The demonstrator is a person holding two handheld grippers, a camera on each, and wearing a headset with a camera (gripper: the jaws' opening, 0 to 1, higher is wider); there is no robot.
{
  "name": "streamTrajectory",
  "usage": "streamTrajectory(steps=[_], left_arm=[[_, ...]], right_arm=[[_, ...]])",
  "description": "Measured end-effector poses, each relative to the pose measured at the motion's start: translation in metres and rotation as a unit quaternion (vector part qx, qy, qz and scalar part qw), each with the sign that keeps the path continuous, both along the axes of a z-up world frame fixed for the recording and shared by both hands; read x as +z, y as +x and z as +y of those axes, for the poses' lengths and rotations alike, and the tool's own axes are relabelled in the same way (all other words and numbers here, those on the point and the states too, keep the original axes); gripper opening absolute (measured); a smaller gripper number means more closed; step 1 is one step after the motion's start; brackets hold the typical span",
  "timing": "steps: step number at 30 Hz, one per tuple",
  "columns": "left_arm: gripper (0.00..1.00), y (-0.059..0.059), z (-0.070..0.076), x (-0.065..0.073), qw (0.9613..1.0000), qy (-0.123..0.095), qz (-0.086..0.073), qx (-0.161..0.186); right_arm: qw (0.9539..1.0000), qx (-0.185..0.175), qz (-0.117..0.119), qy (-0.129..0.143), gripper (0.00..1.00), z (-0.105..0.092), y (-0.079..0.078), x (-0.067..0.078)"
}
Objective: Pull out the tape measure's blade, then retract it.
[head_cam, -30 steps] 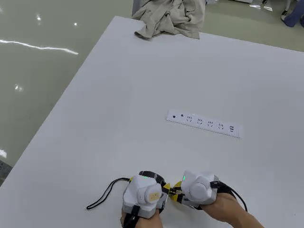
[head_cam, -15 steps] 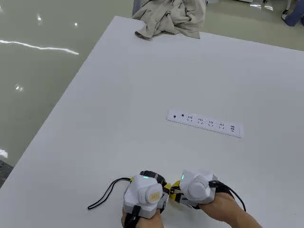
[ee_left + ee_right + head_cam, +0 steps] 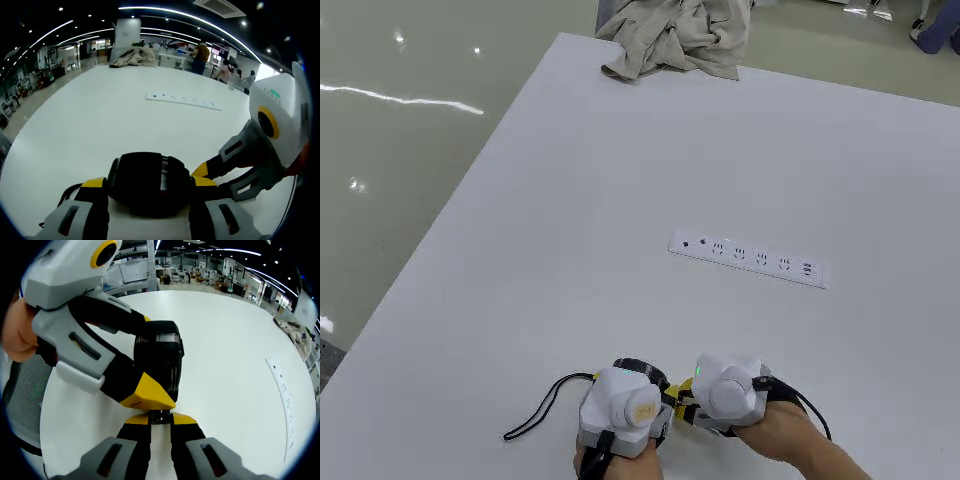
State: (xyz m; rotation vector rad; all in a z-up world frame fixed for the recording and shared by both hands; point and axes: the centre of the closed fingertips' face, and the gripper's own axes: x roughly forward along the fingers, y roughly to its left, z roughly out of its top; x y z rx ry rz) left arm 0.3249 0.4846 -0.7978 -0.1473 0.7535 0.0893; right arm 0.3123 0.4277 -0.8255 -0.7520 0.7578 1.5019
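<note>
The tape measure (image 3: 147, 182) has a case of matt black plastic or rubber with a shinier middle band. The left gripper (image 3: 148, 184) and right gripper (image 3: 161, 418) have smooth white and grey plastic shells and matt black, yellow-tipped jaws. The table (image 3: 570, 200) is smooth matt white, the power strip (image 3: 748, 259) white plastic, the cloth heap (image 3: 675, 35) crumpled beige fabric, and the floor (image 3: 410, 120) glossy, mirroring lights.

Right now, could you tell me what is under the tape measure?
The white table shows beneath the tape measure, which the left hand-held gripper clamps and the right hand-held gripper pinches at its front. Whether it touches is covered by the case.
</note>
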Motion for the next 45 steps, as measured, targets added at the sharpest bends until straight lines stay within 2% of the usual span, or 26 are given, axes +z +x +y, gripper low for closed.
streamTrajectory(steps=[28,45], left_arm=[[0.64,0.0004,0.0004,0.0002,1.0000,0.002,-0.003,0.009],[0.65,-0.0010,-0.0010,0.0027,0.9999,0.012,-0.001,-0.002]], right_arm=[[0.9999,0.012,-0.005,-0.003,0.14,0.0000,0.0000,-0.0001],[0.9998,0.014,-0.016,-0.006,0.16,-0.0016,0.0005,-0.0009]])
